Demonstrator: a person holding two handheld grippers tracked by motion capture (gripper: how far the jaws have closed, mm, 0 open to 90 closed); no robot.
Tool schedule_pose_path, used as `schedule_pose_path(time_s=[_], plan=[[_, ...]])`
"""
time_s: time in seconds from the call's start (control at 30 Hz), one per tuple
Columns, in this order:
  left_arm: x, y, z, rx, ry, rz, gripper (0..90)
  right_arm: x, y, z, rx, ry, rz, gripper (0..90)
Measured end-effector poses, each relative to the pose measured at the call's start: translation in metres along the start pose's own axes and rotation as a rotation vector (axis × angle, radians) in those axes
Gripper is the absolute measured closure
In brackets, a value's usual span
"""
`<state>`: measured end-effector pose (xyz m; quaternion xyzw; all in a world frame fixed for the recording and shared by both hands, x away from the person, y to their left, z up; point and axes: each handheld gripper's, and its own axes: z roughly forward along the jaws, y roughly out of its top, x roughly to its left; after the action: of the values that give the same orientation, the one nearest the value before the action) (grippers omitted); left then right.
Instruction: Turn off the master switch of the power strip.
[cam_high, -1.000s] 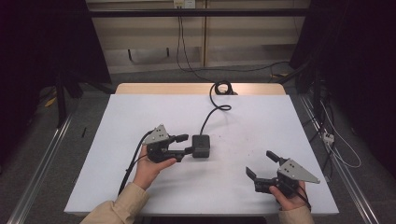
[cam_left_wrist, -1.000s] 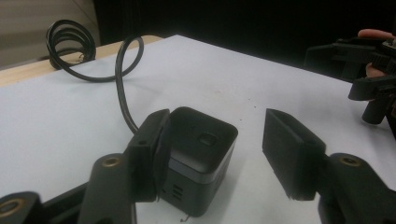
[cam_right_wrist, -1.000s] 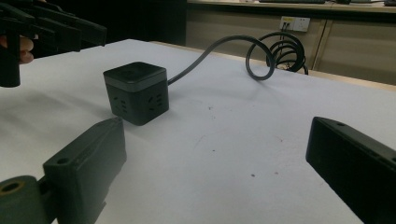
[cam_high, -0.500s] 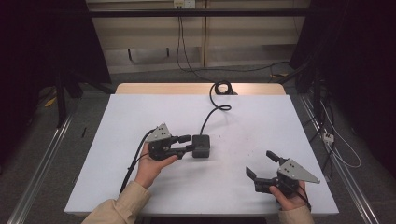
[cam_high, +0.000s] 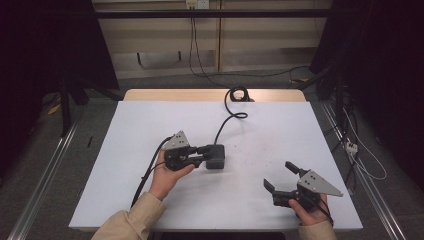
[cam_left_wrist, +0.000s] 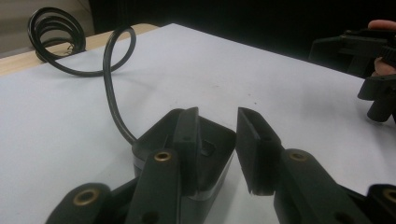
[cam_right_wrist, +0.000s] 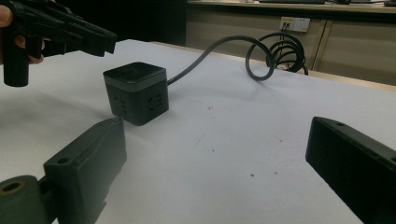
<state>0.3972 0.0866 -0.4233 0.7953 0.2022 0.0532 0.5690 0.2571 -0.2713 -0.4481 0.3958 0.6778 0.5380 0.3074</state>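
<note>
- Where the white table (cam_high: 150, 130) is seen from the high view, a black cube-shaped power block (cam_high: 216, 156) is found just left of centre, toward 9 o'clock from the table's middle
- A black cable (cam_high: 226, 123) is led from the block's far side toward 12 o'clock, where it is wound into a small coil (cam_high: 238, 94) at the far table edge
- The left gripper (cam_high: 201, 152) is held by the left hand (cam_high: 167, 175) on the 9 o'clock side of the block, with its jaws pointed toward 3 o'clock
- In the left gripper view, the jaws are seen parted by a narrow gap: one jaw is laid over the top of the block (cam_left_wrist: 205, 154), the other is set beside it over bare table; nothing is pinched between them
- Whether the upper jaw is actually touching the block's top cannot be told
- The right gripper (cam_high: 280, 177) is held by the right hand (cam_high: 310, 210) near the table's front edge at about 5 o'clock, well apart from the block
- Its jaws are spread wide and nothing is held; in the right gripper view only bare table is seen between them, with the block (cam_right_wrist: 135, 92) beyond at about 11 o'clock
- A grey three-cornered plate (cam_high: 320, 182) is carried on top of the right gripper
</note>
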Motion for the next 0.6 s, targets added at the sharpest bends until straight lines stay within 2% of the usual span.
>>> schedule_pose_path(time_s=[0.4, 0.6], plan=[[0.0031, 0.0002, 0.0033, 0.012, 0.013, -0.010, 79.0, 0.0004, 0.0002, 0.0001, 0.001, 0.002, -0.005, 5.0], [0.0041, 0.0004, 0.0033, 0.003, 0.007, -0.022, 82.5, 0.0002, -0.0001, 0.0006, 0.002, 0.002, -0.008, 5.0]])
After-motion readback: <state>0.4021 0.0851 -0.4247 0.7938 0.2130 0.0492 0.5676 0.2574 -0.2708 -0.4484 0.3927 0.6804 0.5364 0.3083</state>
